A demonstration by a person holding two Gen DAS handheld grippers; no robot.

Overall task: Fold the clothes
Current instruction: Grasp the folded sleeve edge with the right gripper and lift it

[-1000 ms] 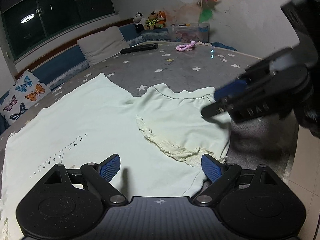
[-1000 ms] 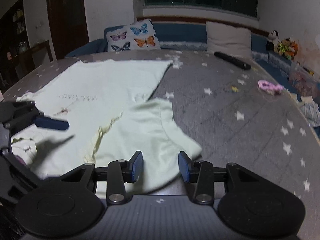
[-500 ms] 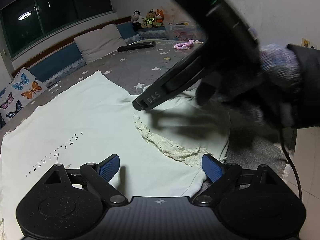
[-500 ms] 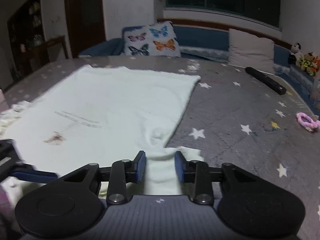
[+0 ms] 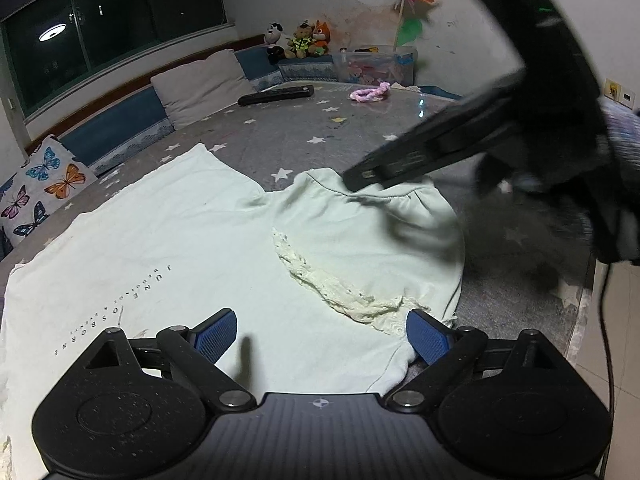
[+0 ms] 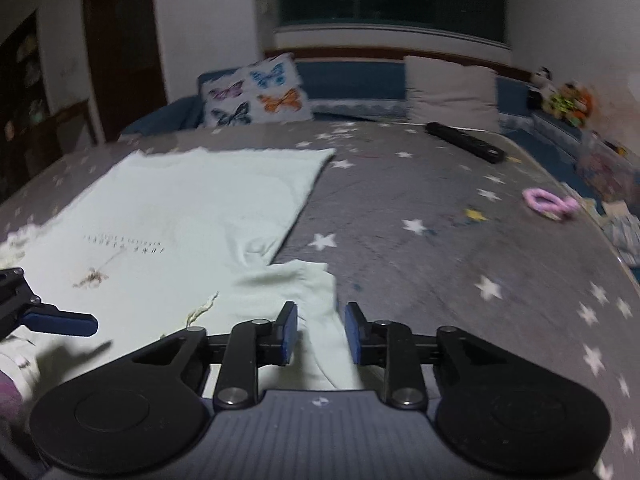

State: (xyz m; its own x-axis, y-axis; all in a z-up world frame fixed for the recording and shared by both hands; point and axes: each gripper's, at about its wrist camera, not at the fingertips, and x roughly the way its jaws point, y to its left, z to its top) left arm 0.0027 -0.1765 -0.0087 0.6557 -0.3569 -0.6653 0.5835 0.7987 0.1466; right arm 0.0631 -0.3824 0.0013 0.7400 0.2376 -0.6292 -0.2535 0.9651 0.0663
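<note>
Looking at the shirt (image 5: 168,248), it's spread flat across the near-left of the star-print bed (image 6: 460,208), sleeve (image 5: 368,236) out to the right. My right tool (image 6: 320,330) swung over the sleeve half a second ago and has now backed to its far edge, fingers parted around the cloth, not pinching. Left tool (image 5: 320,334) hasn't budged, wide open near the hem. Sleeve fold's looking likely.

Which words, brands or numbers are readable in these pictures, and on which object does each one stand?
"JUNE OSBORNE": printed in dark letters on the pale green shirt.
Smaller line beside it on the shirt: too small to read.
Marking on the right gripper finger: blurred, unreadable.
Print on the plastic storage box: unreadable.
</note>
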